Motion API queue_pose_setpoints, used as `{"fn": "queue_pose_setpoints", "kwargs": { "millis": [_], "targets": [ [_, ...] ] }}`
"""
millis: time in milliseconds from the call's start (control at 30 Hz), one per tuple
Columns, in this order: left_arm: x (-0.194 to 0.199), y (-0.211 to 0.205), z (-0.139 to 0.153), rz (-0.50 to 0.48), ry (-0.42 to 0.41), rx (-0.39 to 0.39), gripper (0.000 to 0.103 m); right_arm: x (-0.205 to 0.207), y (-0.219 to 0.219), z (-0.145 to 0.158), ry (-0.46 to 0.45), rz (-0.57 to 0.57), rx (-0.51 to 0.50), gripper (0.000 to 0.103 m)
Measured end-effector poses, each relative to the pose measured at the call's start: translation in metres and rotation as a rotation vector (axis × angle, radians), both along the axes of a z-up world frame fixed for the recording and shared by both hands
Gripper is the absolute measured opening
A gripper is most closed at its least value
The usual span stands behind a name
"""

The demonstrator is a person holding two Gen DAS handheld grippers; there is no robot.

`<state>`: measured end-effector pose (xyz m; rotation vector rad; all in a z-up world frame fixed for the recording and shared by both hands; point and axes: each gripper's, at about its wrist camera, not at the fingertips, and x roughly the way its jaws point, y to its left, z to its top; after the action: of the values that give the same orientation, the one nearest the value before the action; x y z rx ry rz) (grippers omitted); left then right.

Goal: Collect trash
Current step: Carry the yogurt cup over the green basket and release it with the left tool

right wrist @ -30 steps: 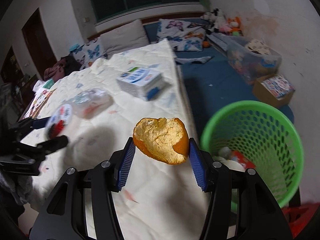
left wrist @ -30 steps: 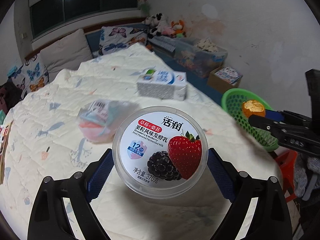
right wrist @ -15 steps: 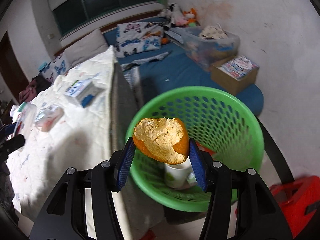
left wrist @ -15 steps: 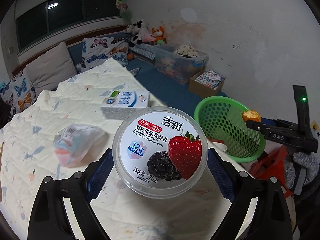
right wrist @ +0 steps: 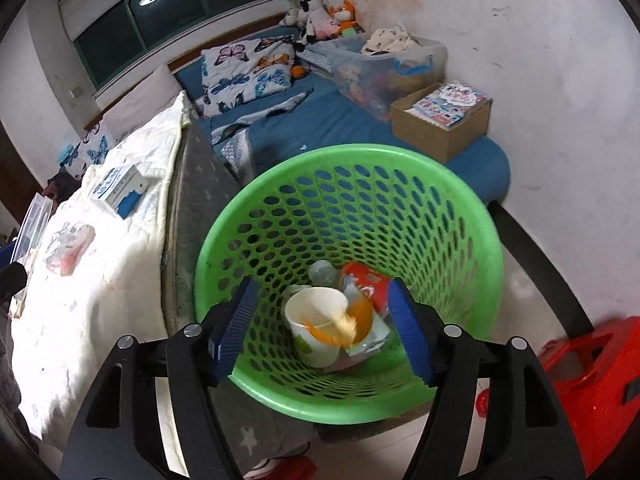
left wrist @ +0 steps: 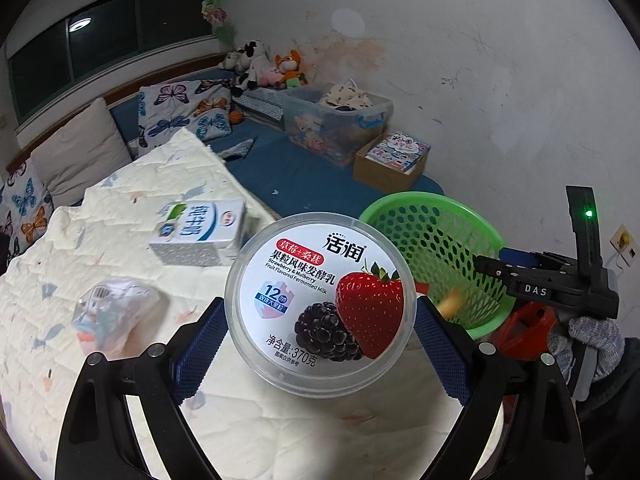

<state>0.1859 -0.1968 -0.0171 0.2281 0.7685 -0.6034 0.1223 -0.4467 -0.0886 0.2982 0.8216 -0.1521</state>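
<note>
My left gripper (left wrist: 318, 332) is shut on a round yogurt tub (left wrist: 316, 300) with a strawberry and mulberry lid, held above the bed. My right gripper (right wrist: 320, 328) is open and empty above the green mesh basket (right wrist: 472, 216). A blurred orange peel (right wrist: 348, 326) is falling inside the basket, over a white paper cup (right wrist: 316, 316) and a red wrapper (right wrist: 366, 282). In the left wrist view the basket (left wrist: 448, 232) stands right of the bed, the peel (left wrist: 450, 304) is a blur in it, and the right gripper (left wrist: 520, 276) hangs over its rim.
A white and blue carton (left wrist: 200, 232) and a crumpled clear wrapper (left wrist: 112, 312) lie on the quilted bed (left wrist: 120, 380). A red stool (right wrist: 588, 380) stands right of the basket. A cardboard box (right wrist: 440, 120) and a clear storage bin (right wrist: 380, 60) sit on the blue mat behind.
My right gripper has opened over the basket and let go of the orange peel, which is dropping in. My left gripper still holds the yogurt tub and has swung right towards the basket.
</note>
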Motion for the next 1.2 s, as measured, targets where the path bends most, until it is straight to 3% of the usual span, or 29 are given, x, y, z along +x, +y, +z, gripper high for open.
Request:
{"fn": "queue_pose_setpoints", "kwargs": {
  "millis": [433,800,1200],
  "targets": [
    [0.000,-0.078,-0.012,-0.107,0.037,0.018,0.089,-0.041,-0.024,0.026,-0.086,-0.058,0.016,0.070],
    [0.002,-0.147,-0.044,-0.196,0.125,0.066,0.089,-0.080,-0.050,0.032,-0.115,-0.135,0.019,0.070],
    [-0.002,-0.175,-0.063,-0.230,0.190,0.084,0.090,-0.100,-0.066,0.028,-0.122,-0.185,0.048,0.070]
  ]
}}
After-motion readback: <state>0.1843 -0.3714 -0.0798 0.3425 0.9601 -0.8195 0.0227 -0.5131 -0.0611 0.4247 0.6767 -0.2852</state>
